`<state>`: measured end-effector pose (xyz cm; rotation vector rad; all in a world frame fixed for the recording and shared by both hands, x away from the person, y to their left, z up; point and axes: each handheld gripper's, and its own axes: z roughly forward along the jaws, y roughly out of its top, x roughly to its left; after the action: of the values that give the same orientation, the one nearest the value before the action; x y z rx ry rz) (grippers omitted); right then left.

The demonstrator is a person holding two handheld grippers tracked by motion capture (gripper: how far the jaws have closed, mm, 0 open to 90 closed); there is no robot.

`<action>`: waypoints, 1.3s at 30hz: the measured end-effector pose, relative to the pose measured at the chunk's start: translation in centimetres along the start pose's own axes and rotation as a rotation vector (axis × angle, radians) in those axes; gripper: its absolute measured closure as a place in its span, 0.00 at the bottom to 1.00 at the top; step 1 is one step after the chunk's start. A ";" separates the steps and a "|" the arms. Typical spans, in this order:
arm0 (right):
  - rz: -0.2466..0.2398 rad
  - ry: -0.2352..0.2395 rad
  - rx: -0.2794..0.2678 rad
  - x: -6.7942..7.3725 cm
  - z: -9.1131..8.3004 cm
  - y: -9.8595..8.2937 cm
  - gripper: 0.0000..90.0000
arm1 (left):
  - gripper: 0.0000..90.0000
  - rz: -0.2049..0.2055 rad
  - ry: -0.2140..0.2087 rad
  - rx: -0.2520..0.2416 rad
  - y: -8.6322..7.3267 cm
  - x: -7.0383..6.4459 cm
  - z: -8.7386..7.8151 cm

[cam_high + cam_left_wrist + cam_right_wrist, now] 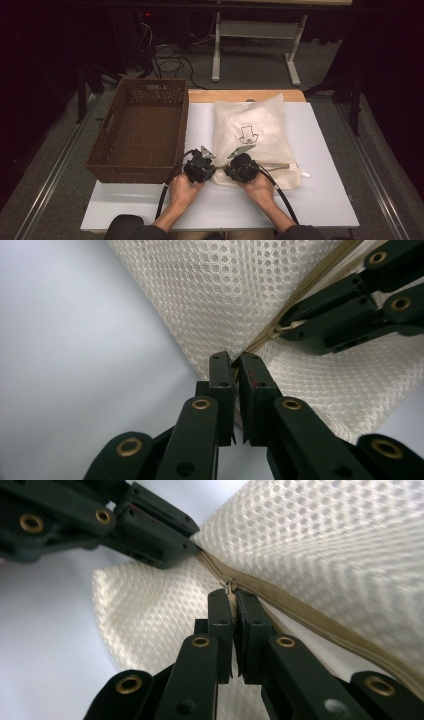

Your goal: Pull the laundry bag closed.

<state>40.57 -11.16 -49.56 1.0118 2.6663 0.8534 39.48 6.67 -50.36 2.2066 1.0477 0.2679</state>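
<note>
The white mesh bag (pixel 255 137) lies on the white table (pixel 320 200), just right of the brown basket (pixel 140 130). At its near edge the left gripper (pixel 236 365) pinches the zipper end; the right gripper (pixel 233 597) is clamped on the zipper pull (pixel 230 586). Bare table lies near and right.
</note>
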 end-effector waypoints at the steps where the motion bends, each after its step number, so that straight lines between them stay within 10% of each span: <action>1: 0.002 -0.004 0.003 -0.1 -0.2 -0.1 0.97 | 0.94 0.000 0.000 0.000 0.0 0.0 0.0; 39: 0.004 -0.070 -0.001 -2.0 -3.0 -2.6 0.97 | 0.92 0.005 0.000 0.001 0.0 -0.1 0.1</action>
<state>39.58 -15.38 -48.63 1.0277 2.6064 0.8042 39.44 6.62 -50.42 2.2103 1.0431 0.2697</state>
